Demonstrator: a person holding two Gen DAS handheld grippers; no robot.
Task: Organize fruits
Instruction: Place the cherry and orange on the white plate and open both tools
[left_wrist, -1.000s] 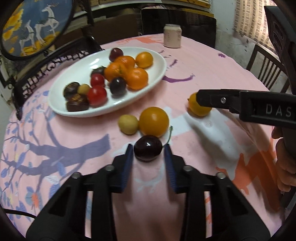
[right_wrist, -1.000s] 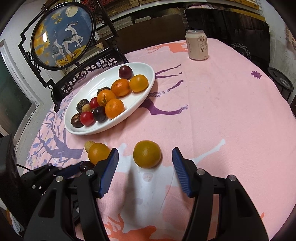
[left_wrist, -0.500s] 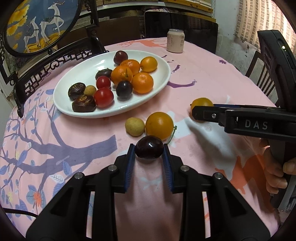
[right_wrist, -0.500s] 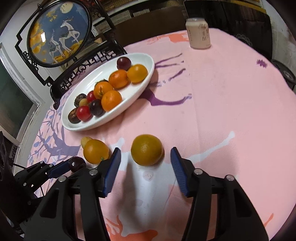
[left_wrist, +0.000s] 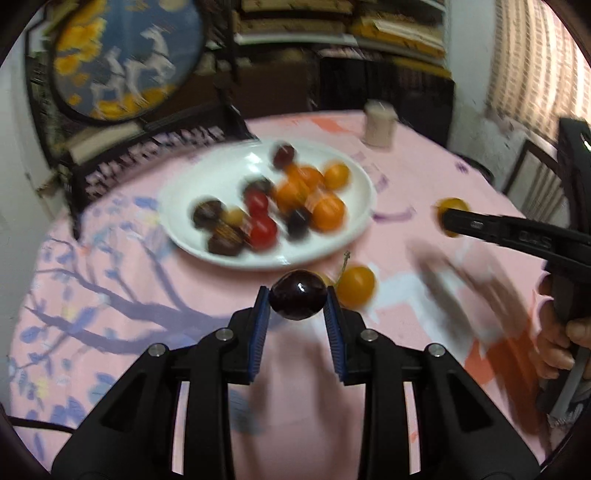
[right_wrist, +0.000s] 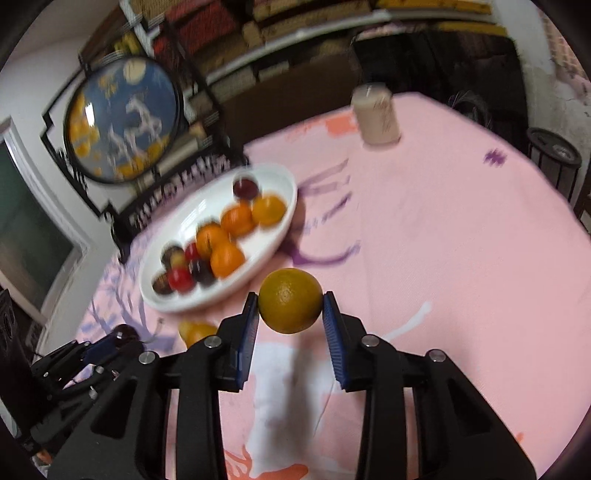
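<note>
While both frames carry motion blur, the two held fruits read clearly. The left gripper (left_wrist: 297, 299) is clamped on a dark cherry (left_wrist: 297, 294), which is glossy, near black with a maroon tint, and shows a bright highlight; both blue pads touch its sides, and it sits above the pink tablecloth (left_wrist: 424, 177). The right gripper (right_wrist: 290, 312) has an orange (right_wrist: 290, 301) between its blue pads; its jaws are closing, and both pads touch the fruit's sides. That orange is round, with dimpled skin shading from yellow-green to orange.

On the cloth just beyond the cherry lies a loose orange (left_wrist: 355, 287), with a thin stem (left_wrist: 344, 266) rising beside it. Behind them stands a white oval plate (left_wrist: 354, 229) containing oranges, red fruits and dark fruits, all blurred.

A pale can (right_wrist: 376, 113) stands upright near the table's far edge; its print is too blurred to read. White lettering on the right gripper's side, seen in the left wrist view, is likewise smeared and cannot be read with confidence. A hand (left_wrist: 561, 343) holds that gripper's handle.
</note>
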